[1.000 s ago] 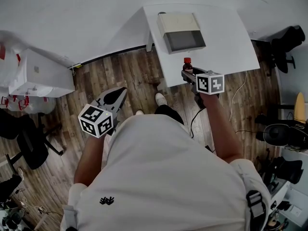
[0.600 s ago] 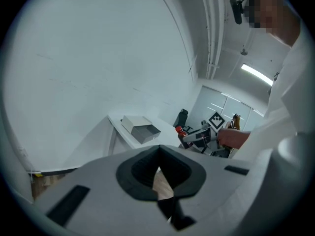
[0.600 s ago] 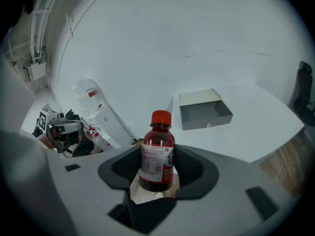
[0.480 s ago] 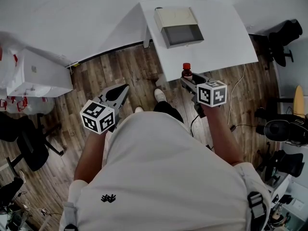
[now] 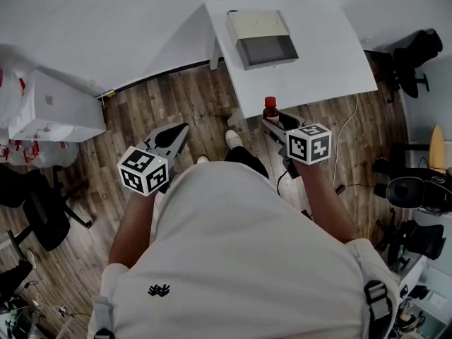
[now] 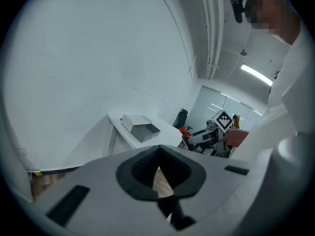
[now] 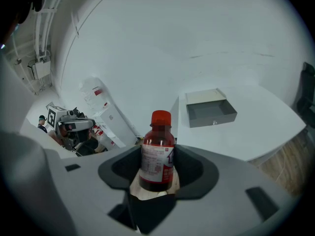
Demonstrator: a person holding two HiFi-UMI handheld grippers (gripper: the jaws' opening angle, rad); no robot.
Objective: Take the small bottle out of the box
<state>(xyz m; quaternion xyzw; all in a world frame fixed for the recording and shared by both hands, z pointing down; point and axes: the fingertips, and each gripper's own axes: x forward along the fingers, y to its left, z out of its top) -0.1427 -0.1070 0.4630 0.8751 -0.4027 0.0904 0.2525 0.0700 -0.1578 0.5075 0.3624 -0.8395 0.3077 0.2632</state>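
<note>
Bottle, upright and clamped in the right gripper's jaws, has drawn back from the open box to the desk's near edge, so removal looks done, while the left gripper, jaws together and empty, hangs over the floor.

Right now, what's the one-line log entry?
right tool: shut on small bottle | small bottle: upright, out of box | left tool: shut, empty
</note>
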